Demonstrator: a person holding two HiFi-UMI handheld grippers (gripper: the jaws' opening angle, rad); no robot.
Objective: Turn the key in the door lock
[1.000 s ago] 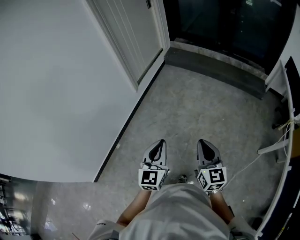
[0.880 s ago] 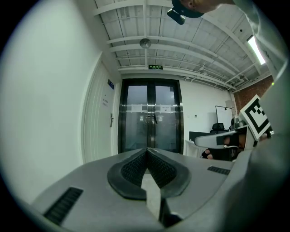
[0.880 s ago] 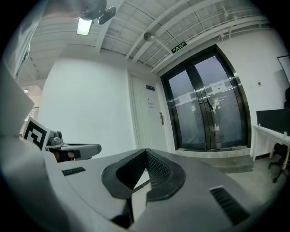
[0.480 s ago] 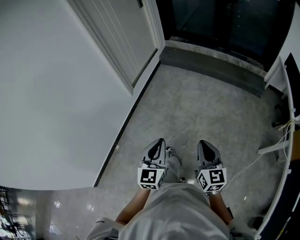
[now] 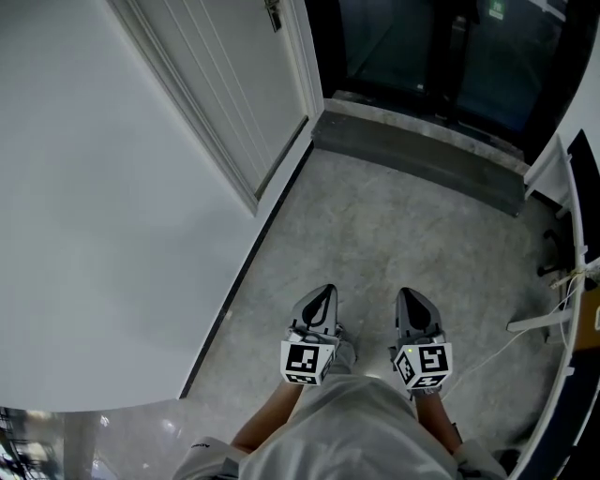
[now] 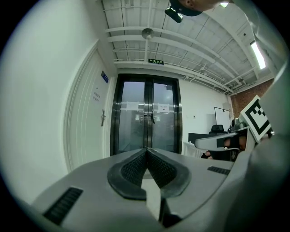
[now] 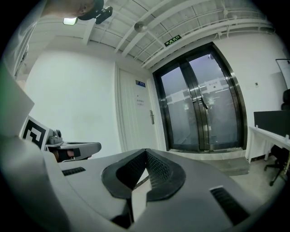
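A white panelled door (image 5: 230,75) stands at the upper left of the head view, its metal handle (image 5: 273,13) just inside the top edge. I can make out no key or lock at this distance. My left gripper (image 5: 323,296) and right gripper (image 5: 409,296) are held side by side over the grey floor, both shut and empty, well short of the door. In the left gripper view the left gripper's (image 6: 146,150) pads meet, with the door handle (image 6: 103,118) far ahead on the left. The right gripper (image 7: 145,152) shows the same, and the handle (image 7: 152,117) lies ahead of it.
A white wall (image 5: 94,234) runs along the left. Dark glass double doors (image 5: 422,47) sit behind a raised grey threshold (image 5: 412,155). A white desk frame (image 5: 562,309) with a trailing cable (image 5: 506,342) stands on the right. A person's legs (image 5: 347,431) fill the bottom.
The whole view has advanced toward the doors: the white door and threshold have slid down the head view and the handle has come into sight. Both grippers stay shut, side by side.
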